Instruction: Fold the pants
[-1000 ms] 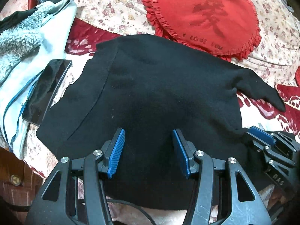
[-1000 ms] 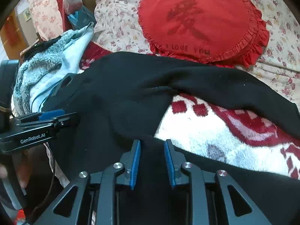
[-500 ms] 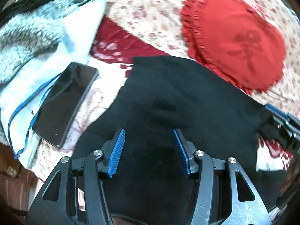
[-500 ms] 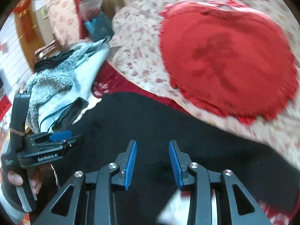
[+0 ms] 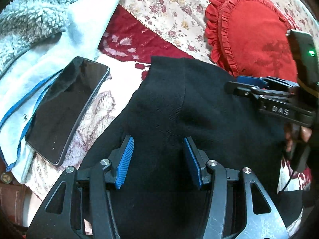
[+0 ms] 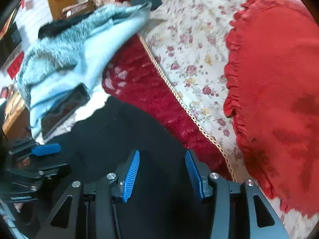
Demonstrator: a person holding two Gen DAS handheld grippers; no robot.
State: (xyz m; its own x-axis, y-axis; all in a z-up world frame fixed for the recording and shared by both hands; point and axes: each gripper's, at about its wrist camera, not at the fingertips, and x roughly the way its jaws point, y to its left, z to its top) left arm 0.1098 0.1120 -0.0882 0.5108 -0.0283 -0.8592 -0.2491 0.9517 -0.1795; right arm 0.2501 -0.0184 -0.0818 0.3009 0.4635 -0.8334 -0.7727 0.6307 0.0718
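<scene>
Beneath both wide-open grippers, left [image 5: 158, 159] and right [image 6: 162, 174], the pants [image 5: 179, 109] now lie bunched smaller; fold released.

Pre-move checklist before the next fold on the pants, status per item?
1. Left gripper open, nothing between the fingers: ok.
2. Right gripper open, over the fabric: ok.
3. Pants lying flat: not ok, a ridge runs down the middle.
4. Phone off the pants: ok, it lies beside them on the light blue fleece.
5. Red cushion clear of the pants: cannot tell, their edges meet in view.
</scene>
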